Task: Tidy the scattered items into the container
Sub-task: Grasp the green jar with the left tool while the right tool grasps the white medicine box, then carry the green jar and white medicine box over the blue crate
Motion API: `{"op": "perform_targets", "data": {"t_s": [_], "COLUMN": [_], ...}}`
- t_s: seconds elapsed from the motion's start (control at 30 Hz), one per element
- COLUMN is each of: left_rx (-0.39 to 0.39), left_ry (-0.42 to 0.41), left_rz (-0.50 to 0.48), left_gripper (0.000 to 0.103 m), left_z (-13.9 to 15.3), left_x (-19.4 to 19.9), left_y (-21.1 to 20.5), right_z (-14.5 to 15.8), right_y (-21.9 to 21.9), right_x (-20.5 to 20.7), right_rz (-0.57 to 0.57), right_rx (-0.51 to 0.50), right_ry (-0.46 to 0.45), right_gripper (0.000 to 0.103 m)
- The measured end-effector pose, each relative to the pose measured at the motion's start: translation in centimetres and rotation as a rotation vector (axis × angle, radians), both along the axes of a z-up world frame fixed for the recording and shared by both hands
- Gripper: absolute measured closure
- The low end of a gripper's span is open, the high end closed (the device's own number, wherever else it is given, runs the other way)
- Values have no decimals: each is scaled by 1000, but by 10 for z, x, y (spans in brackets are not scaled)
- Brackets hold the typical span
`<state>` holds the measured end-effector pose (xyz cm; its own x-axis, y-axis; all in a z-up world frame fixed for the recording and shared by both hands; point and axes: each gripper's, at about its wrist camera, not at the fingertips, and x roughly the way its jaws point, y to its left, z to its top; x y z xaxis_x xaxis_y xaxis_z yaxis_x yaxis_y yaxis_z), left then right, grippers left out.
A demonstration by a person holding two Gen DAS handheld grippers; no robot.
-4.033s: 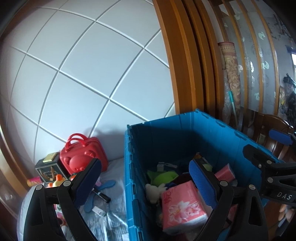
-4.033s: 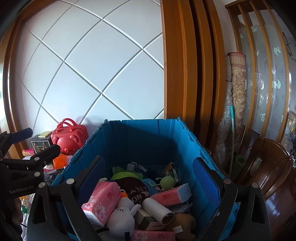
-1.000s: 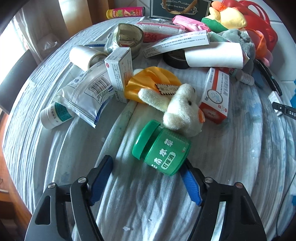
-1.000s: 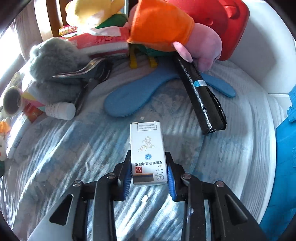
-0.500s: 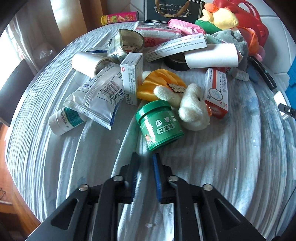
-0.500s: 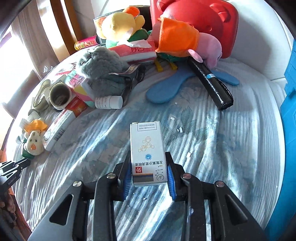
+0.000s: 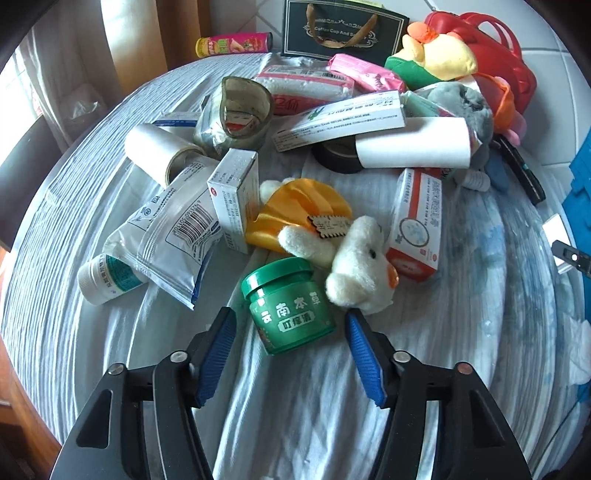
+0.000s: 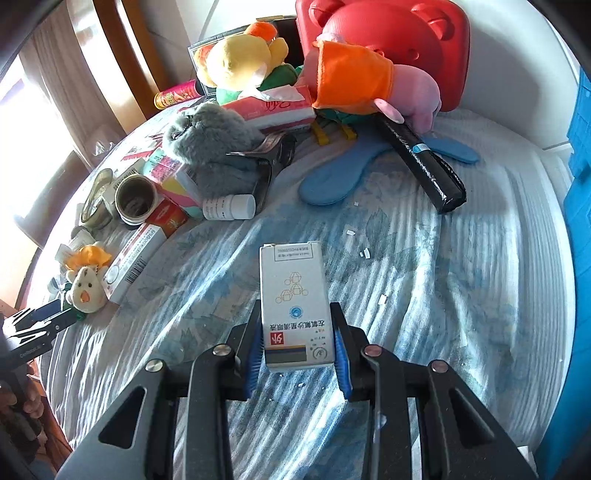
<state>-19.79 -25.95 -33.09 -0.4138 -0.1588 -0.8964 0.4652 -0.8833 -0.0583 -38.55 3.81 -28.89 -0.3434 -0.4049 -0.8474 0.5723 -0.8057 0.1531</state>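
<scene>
A green jar (image 7: 290, 305) with a green lid lies on the cloth-covered table, right in front of my left gripper (image 7: 290, 345). The left gripper is open, its blue pads on either side of the jar's near end, apart from it. A white plush duck (image 7: 360, 264) with a yellow cloth lies against the jar. My right gripper (image 8: 295, 349) is shut on a white medicine box (image 8: 293, 295) and holds it above the table. The blue container's edge (image 8: 580, 166) shows at the right.
Many items lie scattered at the back: a red-and-white box (image 7: 417, 221), white boxes, a foil pouch (image 7: 166, 236), tape rolls, a grey plush (image 8: 210, 144), a pink pig plush (image 8: 373, 85), a red case (image 8: 388, 33), a black roll (image 8: 421, 162), a blue shoe insole (image 8: 332, 177).
My left gripper, shut half a second ago, has opened and moved up to the green jar. My right gripper has kept the white box and lifted a little back from the pile.
</scene>
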Motion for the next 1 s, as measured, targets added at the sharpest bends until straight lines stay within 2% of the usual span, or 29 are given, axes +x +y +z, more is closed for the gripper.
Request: {"op": "perform_targets", "data": {"t_s": [0.03, 0.23, 0.47, 0.67, 0.8, 1.0], "left_rx": [6, 0, -53, -101, -128, -153], "left_ry": [4, 19, 66, 105, 165, 269], "left_rz": [2, -25, -80, -132, -204, -362], "left_gripper": [58, 58, 59, 59, 59, 59], "left_z": [-1, 1, 26, 54, 78, 121], "left_x": [0, -1, 11, 23, 22, 9], "left_y": [-2, -6, 7, 33, 57, 93], "right_z": [0, -1, 8, 16, 37, 80], "right_y": [0, 7, 11, 15, 24, 40], "right_x": [0, -2, 8, 17, 30, 58], "right_rz": [0, -28, -27, -24, -42, -87], "right_rx": [-3, -31, -32, -30, -46, -65], "right_ry": [-1, -22, 6, 32, 81, 170], "right_gripper": [71, 71, 71, 71, 71, 71]}}
